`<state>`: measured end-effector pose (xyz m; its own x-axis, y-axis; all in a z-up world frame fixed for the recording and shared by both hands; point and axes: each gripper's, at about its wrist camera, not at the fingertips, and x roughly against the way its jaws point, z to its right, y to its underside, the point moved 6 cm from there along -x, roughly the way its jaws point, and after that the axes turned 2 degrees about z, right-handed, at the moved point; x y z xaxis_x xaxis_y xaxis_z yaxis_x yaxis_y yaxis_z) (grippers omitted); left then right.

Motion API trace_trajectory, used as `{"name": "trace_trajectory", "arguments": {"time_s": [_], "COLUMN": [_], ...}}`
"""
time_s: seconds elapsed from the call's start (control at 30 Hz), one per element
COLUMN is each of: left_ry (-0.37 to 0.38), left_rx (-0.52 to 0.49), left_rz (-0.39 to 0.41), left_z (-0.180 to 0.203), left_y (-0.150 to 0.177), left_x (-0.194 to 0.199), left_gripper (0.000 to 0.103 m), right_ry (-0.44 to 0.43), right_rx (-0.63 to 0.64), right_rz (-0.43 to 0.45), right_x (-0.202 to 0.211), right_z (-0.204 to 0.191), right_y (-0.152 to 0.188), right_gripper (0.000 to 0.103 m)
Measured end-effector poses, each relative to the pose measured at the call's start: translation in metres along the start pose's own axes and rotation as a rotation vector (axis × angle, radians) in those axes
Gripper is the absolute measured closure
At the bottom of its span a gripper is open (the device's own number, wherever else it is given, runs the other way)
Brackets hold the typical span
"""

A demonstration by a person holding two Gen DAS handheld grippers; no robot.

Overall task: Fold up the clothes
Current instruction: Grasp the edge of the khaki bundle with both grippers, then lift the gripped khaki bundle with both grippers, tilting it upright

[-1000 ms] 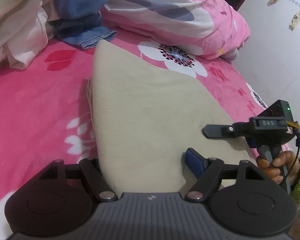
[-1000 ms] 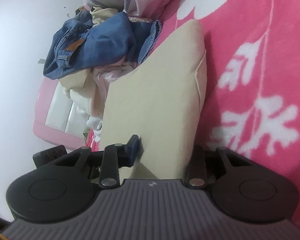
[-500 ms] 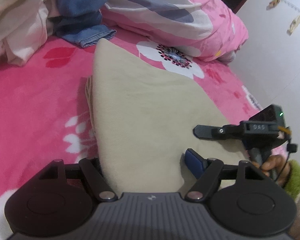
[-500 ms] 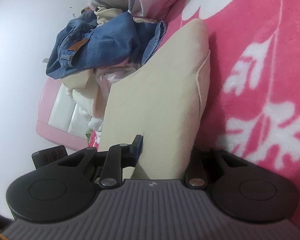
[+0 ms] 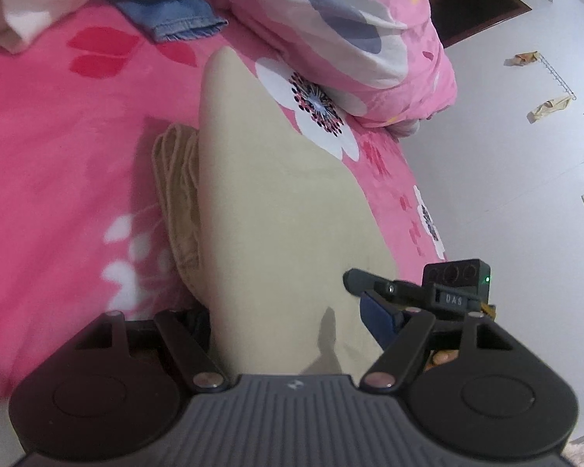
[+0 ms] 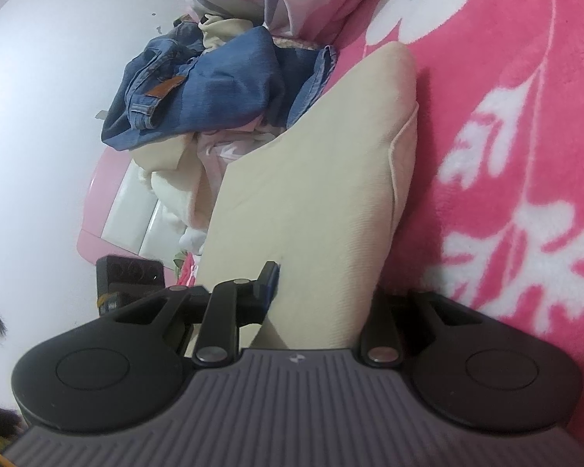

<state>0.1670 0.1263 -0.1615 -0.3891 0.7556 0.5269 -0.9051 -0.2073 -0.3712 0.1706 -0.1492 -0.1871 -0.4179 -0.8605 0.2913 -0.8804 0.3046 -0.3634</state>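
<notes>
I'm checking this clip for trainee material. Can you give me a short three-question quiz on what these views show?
1. True or false: the jeans lie spread over the beige cloth.
2. What sits between the fingers of the left gripper? A) the beige cloth B) the jeans C) a pillow
3. Fill in: the big flower on the pink blanket, beside the cloth's far end, has ___ petals.

Key: 1 false, the jeans sit in the heap of clothes beyond the cloth. 2 A. 3 white.
</notes>
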Motion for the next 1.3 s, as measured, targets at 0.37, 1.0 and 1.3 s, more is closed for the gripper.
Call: {"name": "trace_trajectory", "arguments": {"time_s": [0.37,1.0,1.3], "left_ry": [0.106,-0.012,0.001], "left_rx": [0.073,0.095,0.041], "left_rz": [-0.011,0.025,0.048], "left_z": [-0.005,0.032,0.083], "left_y": [0.01,0.026,0.053], "left_x": [-0.001,0.0,0.007], "left_gripper": [0.033,0.058,0.059], "right_ry": [-0.033,0.039,0.074], "right_rx": [0.027,0.125,0.172], "right_rz": [0.006,0.02,0.047], "right_x": [0.001,0.024,0.073], "right_z": [-0.001,-0.041,-0.073], "right_y": [0.002,0.005,0.022], "right_gripper": [0.083,0.084,0.085]}}
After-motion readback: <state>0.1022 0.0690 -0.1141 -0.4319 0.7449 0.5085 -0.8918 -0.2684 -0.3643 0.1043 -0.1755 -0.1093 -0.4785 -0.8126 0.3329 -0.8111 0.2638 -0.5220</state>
